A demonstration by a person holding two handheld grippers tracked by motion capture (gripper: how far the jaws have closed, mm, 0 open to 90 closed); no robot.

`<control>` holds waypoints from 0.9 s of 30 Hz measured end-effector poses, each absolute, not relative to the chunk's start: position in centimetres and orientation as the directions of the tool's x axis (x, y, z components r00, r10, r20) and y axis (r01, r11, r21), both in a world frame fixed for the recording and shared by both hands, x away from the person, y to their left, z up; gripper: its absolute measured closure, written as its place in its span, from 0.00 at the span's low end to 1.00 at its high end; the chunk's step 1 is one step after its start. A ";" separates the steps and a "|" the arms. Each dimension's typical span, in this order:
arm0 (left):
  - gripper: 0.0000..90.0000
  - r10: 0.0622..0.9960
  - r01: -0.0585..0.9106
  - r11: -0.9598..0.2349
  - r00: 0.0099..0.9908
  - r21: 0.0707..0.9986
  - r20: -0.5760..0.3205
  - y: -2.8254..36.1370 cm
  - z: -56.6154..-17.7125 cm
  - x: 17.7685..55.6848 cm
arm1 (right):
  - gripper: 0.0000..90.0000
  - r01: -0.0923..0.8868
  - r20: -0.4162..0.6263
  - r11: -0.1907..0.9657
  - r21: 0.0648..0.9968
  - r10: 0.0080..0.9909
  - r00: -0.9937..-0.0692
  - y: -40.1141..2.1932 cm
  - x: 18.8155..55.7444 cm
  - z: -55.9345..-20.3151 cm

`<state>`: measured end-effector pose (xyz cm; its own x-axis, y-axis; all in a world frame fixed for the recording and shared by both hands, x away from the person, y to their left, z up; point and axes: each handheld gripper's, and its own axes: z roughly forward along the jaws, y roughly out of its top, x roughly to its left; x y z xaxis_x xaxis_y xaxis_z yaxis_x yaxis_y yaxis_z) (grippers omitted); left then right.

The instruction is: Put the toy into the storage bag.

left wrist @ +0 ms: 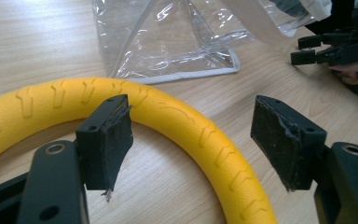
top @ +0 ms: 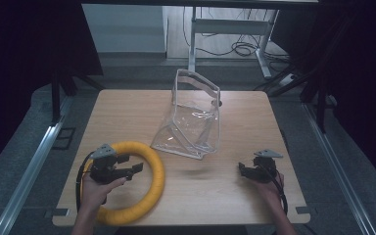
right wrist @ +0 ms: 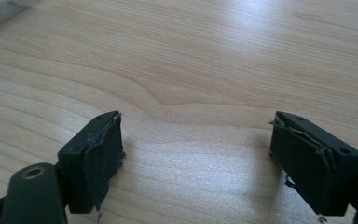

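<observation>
The left gripper's [top: 125, 171] fingers [left wrist: 106, 140] stand wide and empty over the yellow ring's [top: 152, 161] arc; the right gripper's [top: 247, 170] fingers [right wrist: 100, 156] gape over bare counter [top: 215, 186]. It looks like the reach-in stage: next, lower and close on the ring, the clear bag [top: 193, 117] standing just beyond.

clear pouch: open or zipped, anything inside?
Open and empty. The clear pouch stands on the table with its top rim gaping, and only wood shows through its walls.

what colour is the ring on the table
Yellow ring, with a pressed tread-like pattern; the left gripper view shows it best.
</observation>
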<state>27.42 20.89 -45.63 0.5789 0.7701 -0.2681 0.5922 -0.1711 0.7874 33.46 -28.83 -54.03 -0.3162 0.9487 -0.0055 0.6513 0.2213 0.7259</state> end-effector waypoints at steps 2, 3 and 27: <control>0.32 0.773 0.594 -0.169 0.575 0.786 -0.269 21.0 -45.7 27.5 | 0.20 0.650 -0.007 0.222 0.726 0.948 -0.317 -28.8 33.5 -54.0; 0.32 0.772 0.593 -0.169 0.576 0.787 -0.269 21.1 -45.7 27.5 | 0.20 0.650 -0.007 0.223 0.726 0.948 -0.317 -28.8 33.5 -54.0; 0.35 0.758 0.621 -0.225 0.596 0.750 -0.265 22.4 -44.5 27.4 | 0.21 0.657 -0.007 0.197 0.728 0.960 -0.280 -29.0 33.3 -54.0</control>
<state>27.38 22.41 -44.46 0.5958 0.7580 -0.2655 0.6213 -0.2255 0.7505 33.33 -28.99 -54.03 -0.2799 0.9600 -0.0075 0.6569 0.1972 0.7277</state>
